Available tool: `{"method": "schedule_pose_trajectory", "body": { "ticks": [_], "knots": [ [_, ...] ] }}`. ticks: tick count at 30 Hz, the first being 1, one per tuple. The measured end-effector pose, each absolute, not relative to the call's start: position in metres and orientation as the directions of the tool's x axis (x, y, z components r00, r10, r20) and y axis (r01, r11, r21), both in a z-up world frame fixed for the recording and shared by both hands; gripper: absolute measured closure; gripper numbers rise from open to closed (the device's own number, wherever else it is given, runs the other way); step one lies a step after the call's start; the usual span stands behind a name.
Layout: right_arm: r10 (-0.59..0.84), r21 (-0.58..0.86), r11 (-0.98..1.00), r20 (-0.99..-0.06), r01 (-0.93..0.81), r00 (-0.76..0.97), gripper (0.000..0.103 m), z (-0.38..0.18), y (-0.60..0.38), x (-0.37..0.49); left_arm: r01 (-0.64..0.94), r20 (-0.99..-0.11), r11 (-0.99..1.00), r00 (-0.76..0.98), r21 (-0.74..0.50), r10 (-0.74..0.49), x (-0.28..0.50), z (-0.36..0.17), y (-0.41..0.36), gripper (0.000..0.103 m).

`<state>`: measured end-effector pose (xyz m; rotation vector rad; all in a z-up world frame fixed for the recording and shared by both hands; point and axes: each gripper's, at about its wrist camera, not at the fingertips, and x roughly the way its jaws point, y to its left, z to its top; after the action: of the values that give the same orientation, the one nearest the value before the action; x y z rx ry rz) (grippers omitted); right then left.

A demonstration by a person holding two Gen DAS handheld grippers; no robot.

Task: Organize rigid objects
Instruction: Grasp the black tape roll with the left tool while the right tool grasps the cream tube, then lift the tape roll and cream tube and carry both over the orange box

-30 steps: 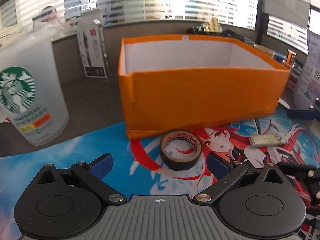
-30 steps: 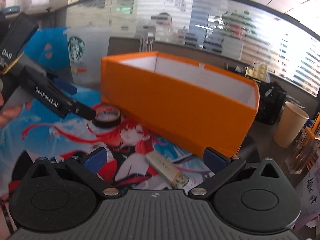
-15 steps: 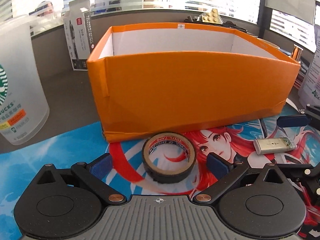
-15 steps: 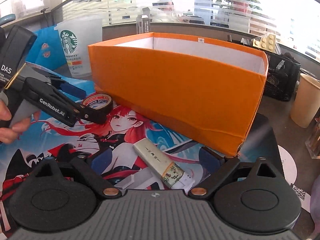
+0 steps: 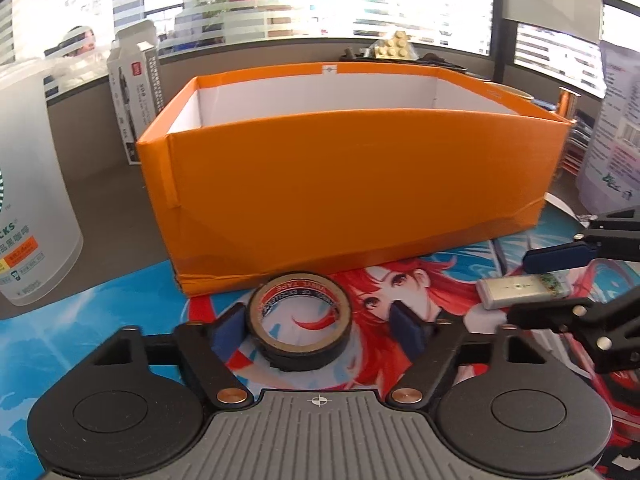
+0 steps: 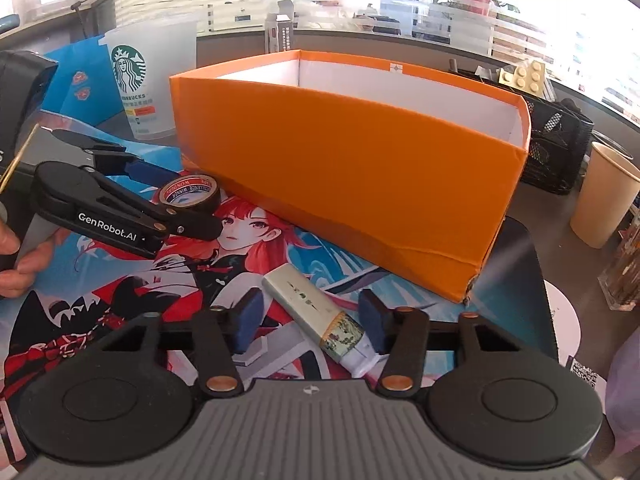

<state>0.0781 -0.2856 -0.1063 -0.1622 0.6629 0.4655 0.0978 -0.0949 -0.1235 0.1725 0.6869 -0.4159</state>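
Left gripper (image 5: pixel 318 330): low centre of its own view, jaws closing round the tape roll (image 5: pixel 299 323); left pad at the roll's side, right pad just off it.
Tape roll: flat on the picture mat (image 5: pixel 120 320), just in front of the orange box (image 5: pixel 352 196).
Right gripper (image 6: pixel 307 322): jaws closing, the stick (image 6: pixel 316 316) lying slantwise between them, pads near it, not yet pressing.
Orange box: open-topped, mid-frame in both views.
Cup (image 6: pixel 148 84): upper left, right view.

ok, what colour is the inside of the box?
White inside, orange outside. The box shows it best in the left wrist view.
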Motion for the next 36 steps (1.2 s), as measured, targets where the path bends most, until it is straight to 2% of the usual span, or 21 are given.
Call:
{"method": "schedule_pose_trajectory", "body": {
  "ticks": [1,2,11,26,36],
  "knots": [
    [0.361,-0.001,0.885,-0.629,-0.465,0.689,0.061,-0.106,-0.285,0.077,0.437,-0.644,0.899,0.693,0.02,-0.323,0.096,-0.123,-0.096,0.045],
    [0.36,-0.005,0.884,-0.631,-0.468,0.687,0.063,-0.105,-0.283,0.075,0.445,-0.642,0.895,0.692,0.021,-0.329,0.094,-0.123,-0.097,0.05],
    [0.352,-0.004,0.89,-0.628,-0.456,0.694,0.081,-0.106,-0.271,0.062,0.439,-0.646,0.898,0.691,0.018,-0.324,0.085,-0.122,-0.097,0.05],
    [0.324,-0.033,0.899,-0.619,-0.436,0.716,0.082,-0.098,-0.254,0.05,0.418,-0.652,0.908,0.68,-0.031,-0.336,0.066,-0.114,-0.076,0.05],
    [0.317,-0.042,0.905,-0.595,-0.422,0.739,0.082,-0.087,-0.253,0.039,0.41,-0.612,0.912,0.718,-0.016,-0.333,0.051,-0.092,-0.07,0.05]
  ]
}}
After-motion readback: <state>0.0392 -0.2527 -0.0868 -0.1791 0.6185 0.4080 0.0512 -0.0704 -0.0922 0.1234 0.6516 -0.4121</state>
